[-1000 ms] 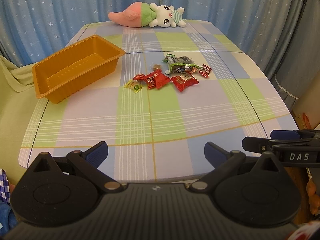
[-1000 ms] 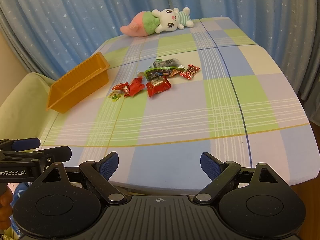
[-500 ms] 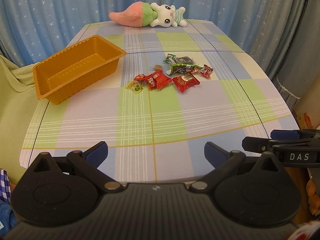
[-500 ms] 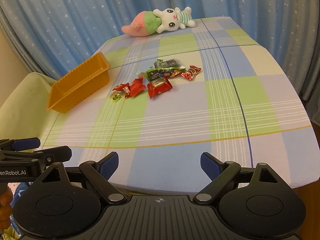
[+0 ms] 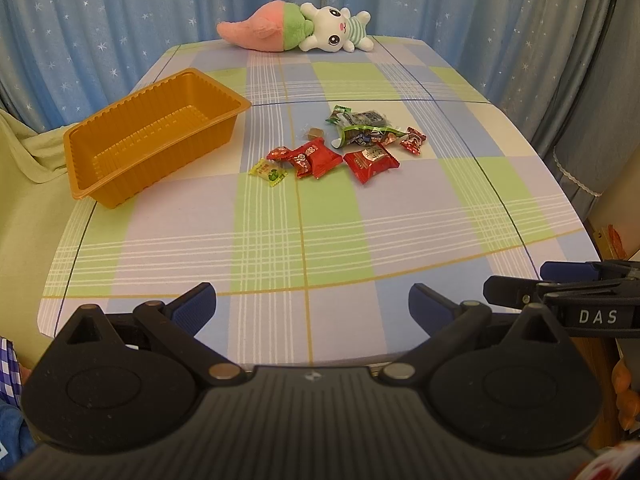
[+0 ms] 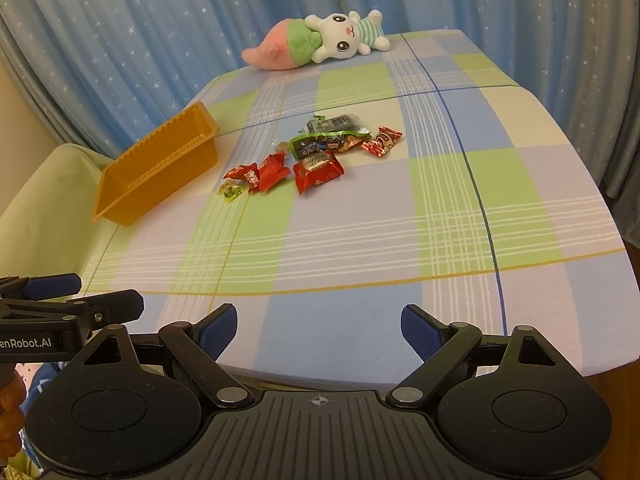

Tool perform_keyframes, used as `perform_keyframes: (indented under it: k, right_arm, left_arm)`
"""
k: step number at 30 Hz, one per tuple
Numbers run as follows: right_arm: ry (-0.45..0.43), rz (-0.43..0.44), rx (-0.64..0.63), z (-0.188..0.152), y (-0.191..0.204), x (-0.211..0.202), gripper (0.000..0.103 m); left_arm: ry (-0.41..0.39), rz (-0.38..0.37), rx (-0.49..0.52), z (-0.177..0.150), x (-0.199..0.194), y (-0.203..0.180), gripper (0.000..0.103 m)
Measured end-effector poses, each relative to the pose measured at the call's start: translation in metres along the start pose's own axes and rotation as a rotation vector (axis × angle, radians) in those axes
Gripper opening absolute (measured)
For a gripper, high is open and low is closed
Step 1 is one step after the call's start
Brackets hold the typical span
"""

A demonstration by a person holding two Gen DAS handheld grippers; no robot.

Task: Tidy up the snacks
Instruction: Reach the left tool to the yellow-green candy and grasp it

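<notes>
The left hand-held gripper (image 5: 312,304) hangs over the near edge of the surface (image 5: 320,240), with its two blue fingers spread wide and nothing between them. The right hand-held gripper (image 6: 318,330) hangs over the same near edge, just beside the left one, and its fingers are spread wide and hold nothing too. The snacks (image 5: 340,146) lie in a little heap near the middle of the surface, well apart from both hand-held grippers and farther in than them. There are red packets, a green packet and a small yellow candy (image 5: 269,171) at the heap's left end. The orange tray (image 5: 120,184) sits by the left edge of the surface, near the snacks but not touching them. A stuffed bunny (image 5: 296,32) lies at the far edge, by the blue curtain (image 5: 100,20).
</notes>
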State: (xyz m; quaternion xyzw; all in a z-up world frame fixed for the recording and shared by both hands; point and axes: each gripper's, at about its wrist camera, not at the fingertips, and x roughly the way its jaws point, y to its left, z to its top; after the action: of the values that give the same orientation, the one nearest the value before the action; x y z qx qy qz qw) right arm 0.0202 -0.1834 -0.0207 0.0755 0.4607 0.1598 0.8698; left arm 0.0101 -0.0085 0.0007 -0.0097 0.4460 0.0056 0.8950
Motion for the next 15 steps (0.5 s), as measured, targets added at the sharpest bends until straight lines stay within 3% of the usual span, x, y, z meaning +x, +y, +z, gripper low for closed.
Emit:
perform_keyframes:
  k: [15]
  right_arm:
    - [-0.003,-0.015,0.045,0.007,-0.009,0.007,0.089]
  left_arm:
    - [-0.001,0.006,0.012,0.018,0.017,0.014,0.102]
